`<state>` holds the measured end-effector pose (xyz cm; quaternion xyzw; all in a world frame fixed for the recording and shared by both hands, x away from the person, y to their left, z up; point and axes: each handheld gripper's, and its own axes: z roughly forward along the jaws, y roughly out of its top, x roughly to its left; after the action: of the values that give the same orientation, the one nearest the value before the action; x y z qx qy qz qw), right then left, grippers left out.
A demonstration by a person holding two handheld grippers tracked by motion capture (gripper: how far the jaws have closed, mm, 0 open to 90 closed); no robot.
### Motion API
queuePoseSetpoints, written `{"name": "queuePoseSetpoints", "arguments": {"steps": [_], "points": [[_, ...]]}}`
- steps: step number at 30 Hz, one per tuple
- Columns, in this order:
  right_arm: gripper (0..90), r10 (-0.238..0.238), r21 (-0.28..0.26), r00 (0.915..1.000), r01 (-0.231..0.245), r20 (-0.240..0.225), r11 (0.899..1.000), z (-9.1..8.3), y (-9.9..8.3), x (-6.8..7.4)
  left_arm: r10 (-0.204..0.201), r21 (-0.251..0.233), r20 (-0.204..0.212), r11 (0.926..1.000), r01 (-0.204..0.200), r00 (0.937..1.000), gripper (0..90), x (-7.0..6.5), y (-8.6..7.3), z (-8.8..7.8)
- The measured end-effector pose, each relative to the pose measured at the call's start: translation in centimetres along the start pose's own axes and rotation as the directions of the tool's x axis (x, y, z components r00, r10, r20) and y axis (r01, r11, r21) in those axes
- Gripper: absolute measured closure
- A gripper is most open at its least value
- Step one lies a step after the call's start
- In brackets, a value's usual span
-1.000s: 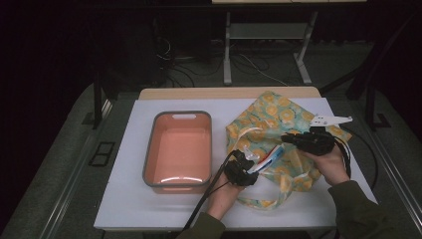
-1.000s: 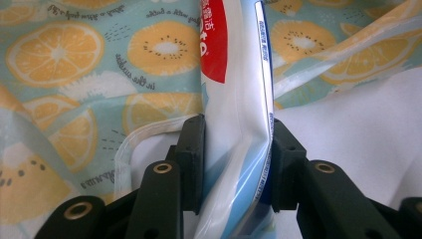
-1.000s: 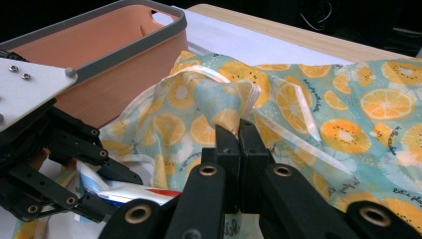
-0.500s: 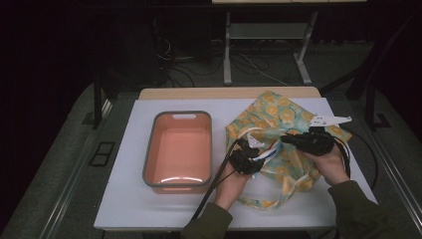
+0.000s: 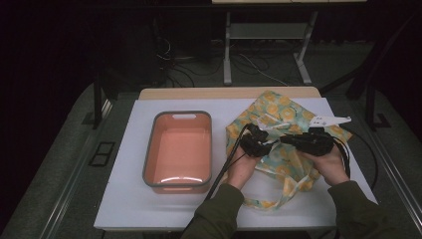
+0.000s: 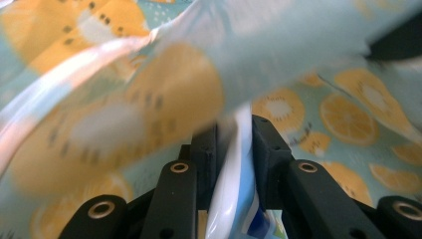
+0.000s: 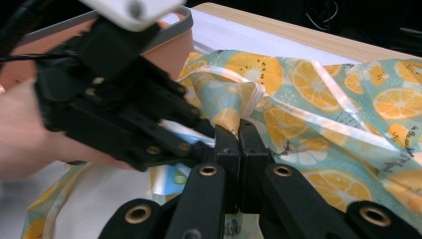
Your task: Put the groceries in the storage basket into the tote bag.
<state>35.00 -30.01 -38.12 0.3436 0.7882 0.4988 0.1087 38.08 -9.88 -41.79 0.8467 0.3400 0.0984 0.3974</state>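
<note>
Since a second ago the left gripper moves up the fruit-print bag, jaws just closing on a white-blue packet; the right gripper (unmoved) pinches the bag's edge.

Each hand carries one black two-jaw tool. The left tool has a matte black body; a black cable trails from its rear toward the person. The right tool is likewise black, with looped black cables behind it and a white plate on top bearing small dark markings. On both tools, the jaws ride on black linkage bars pinned with brass-coloured ringed rivets. The person wears dark olive-green long sleeves behind the tools.
</note>
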Motion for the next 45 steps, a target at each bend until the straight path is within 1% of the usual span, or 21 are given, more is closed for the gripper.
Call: {"name": "queuePoseSetpoints", "arguments": {"steps": [4,7,9,10,11,13,15,19,23,26,28,30,32,34,37,38,39,40,41,43,45], "points": [[89.4,0.000,0.001,1.0000,0.000,-0.002,1.000,0.0,0.0,0.0,0.001,0.006,0.000,1.0000,-0.001,1.0000,73.7,0.1,0.4,1.2],[89.4,-0.001,-0.001,1.0000,0.001,-0.002,1.000,0.0,0.0,-0.1,0.001,0.016,0.002,0.9999,-0.001,1.0000,73.1,0.4,0.3,1.9],[89.4,0.001,0.000,1.0000,-0.001,0.000,1.000,0.0,-0.1,-0.1,0.009,0.047,0.003,0.9989,-0.009,1.0000,71.5,0.6,-0.1,2.3],[89.4,0.002,-0.001,1.0000,-0.002,-0.001,1.000,0.0,-0.1,-0.1,0.022,0.058,-0.010,0.9981,-0.021,0.9997,69.6,0.6,-0.3,2.4],[89.4,0.002,-0.001,1.0000,-0.002,0.000,1.000,-0.1,-0.1,-0.1,0.027,0.040,-0.011,0.9988,-0.027,0.9996,65.7,0.6,-0.4,2.1],[89.4,0.002,-0.001,1.0000,-0.002,0.001,1.000,-0.1,-0.1,-0.1,0.017,0.012,-0.012,0.9998,-0.017,0.9998,63.1,0.7,-0.7,1.4],[89.4,0.003,0.000,1.0000,-0.003,0.001,1.000,-0.1,-0.1,-0.1,0.021,-0.004,-0.011,0.9998,-0.021,0.9997,58.8,0.6,-0.9,0.6],[89.3,0.001,0.003,1.0000,-0.001,0.002,1.000,0.0,-0.1,-0.1,0.039,-0.016,-0.016,0.9991,-0.039,0.9991,52.2,0.3,-1.5,-1.2],[89.3,-0.002,0.015,1.0000,0.002,0.008,1.000,0.1,-0.2,-0.1,0.040,-0.026,-0.017,0.9988,-0.041,0.9990,50.0,-0.2,-2.8,-2.8],[89.3,0.000,0.025,1.0000,-0.001,0.009,1.000,0.2,-0.3,-0.2,0.033,-0.013,-0.007,0.9994,-0.034,0.9994,47.8,-0.6,-4.1,-3.6],[89.2,0.001,0.028,0.9999,-0.001,0.011,1.000,0.2,-0.3,-0.2,0.028,-0.018,-0.004,0.9995,-0.028,0.9996,45.9,-1.0,-5.0,-3.9],[89.2,0.001,0.030,0.9999,-0.001,0.012,1.000,0.2,-0.4,-0.2,0.034,-0.020,-0.001,0.9992,-0.034,0.9994,42.4,-1.4,-5.8,-4.3],[89.2,0.002,0.029,0.9999,-0.003,0.013,1.000,0.1,-0.4,-0.2,0.023,-0.030,0.006,0.9993,-0.023,0.9997,38.3,-1.6,-6.5,-4.7],[89.3,0.003,0.030,0.9999,-0.004,0.012,1.000,0.1,-0.4,-0.2,0.023,-0.036,-0.012,0.9991,-0.023,0.9997,36.1,-1.9,-7.1,-5.1],[89.2,0.003,0.033,0.9999,-0.003,0.011,0.999,0.2,-0.4,-0.3,0.042,-0.009,-0.074,0.9990,-0.043,0.9963,29.6,-2.0,-7.7,-4.8],[89.2,0.003,0.033,0.9999,-0.003,0.010,0.999,0.2,-0.4,-0.3,0.037,0.002,-0.084,0.9993,-0.037,0.9957,27.6,-1.9,-7.8,-4.5],[89.2,0.001,0.036,0.9999,-0.001,0.010,0.999,0.2,-0.4,-0.3,0.033,0.015,-0.082,0.9994,-0.032,0.9961,25.8,-1.7,-7.9,-4.2],[89.3,0.001,0.036,0.9999,-0.002,0.011,0.999,0.2,-0.4,-0.2,0.036,0.026,-0.085,0.9991,-0.034,0.9957,25.5,-1.6,-8.0,-3.9],[89.3,0.002,0.035,0.9999,-0.002,0.011,0.999,0.2,-0.4,-0.2,0.037,0.035,-0.101,0.9988,-0.034,0.9942,25.0,-1.5,-8.0,-3.6],[89.2,0.002,0.035,1.0000,-0.002,0.010,0.999,0.2,-0.5,-0.3,0.032,0.041,-0.113,0.9988,-0.028,0.9930,24.4,-1.2,-8.2,-3.2],[89.3,0.004,0.037,1.0000,-0.004,0.009,0.999,0.2,-0.5,-0.4,0.023,0.020,-0.132,0.9996,-0.020,0.9909,26.2,-0.9,-8.1,-3.1]]}}
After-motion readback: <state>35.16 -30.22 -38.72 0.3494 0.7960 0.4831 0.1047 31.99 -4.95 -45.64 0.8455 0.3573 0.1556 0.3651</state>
